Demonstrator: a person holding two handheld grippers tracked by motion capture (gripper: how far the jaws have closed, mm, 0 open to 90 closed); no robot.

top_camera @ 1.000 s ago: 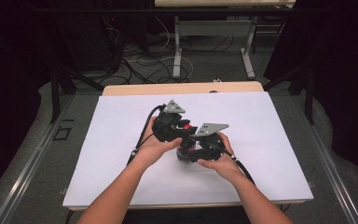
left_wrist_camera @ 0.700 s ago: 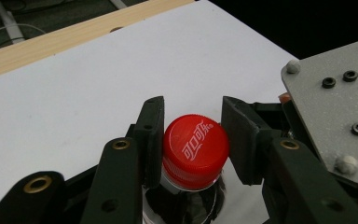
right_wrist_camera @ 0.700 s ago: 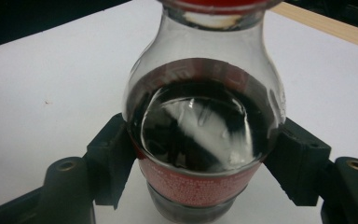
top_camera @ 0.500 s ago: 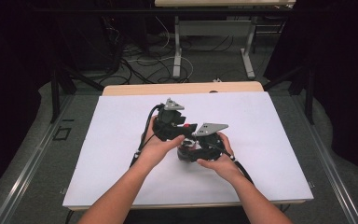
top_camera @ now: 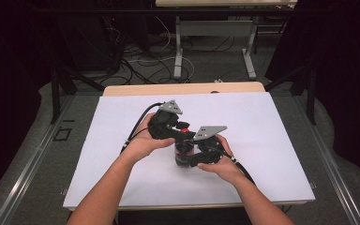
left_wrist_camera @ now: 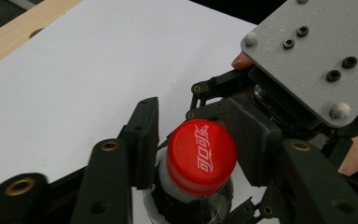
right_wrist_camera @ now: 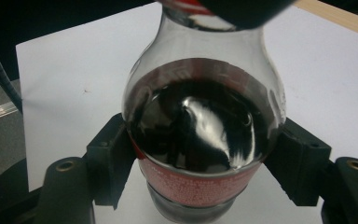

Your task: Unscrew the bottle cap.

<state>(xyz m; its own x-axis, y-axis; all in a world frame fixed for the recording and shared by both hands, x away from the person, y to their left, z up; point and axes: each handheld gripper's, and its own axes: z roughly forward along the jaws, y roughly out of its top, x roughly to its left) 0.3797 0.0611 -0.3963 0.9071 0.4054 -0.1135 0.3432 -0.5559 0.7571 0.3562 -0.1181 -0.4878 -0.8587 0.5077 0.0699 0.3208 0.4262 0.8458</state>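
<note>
The right tool (right_wrist_camera: 200, 158) is clamped on the body of a small bottle (right_wrist_camera: 200, 135), its two black jaws pressing the sides at the level of the red label band, with nothing slack between pads and bottle. The left tool (left_wrist_camera: 193, 149) sits over the top of the same bottle with its jaws on either side of the red cap (left_wrist_camera: 200, 156); they have just been closing, and the cap is between them, the jaw on the right of that view close against it and the one on the left just beside it, though whether both pads press on it I cannot tell. The bottle is clear, with a rounded shoulder narrowing to the neck, and holds a dark cola-coloured drink that fills it up to the shoulder, the neck above being see-through. The cap is screwed on and carries white lettering on top. In the high view both tools (top_camera: 168, 126) (top_camera: 201, 152) meet over the bottle (top_camera: 183, 152), which stands upright near the middle of the bench (top_camera: 272, 126), on its white sheet, between the person's two hands. A wooden edge (top_camera: 136, 89) of the bench shows along the far side.
</note>
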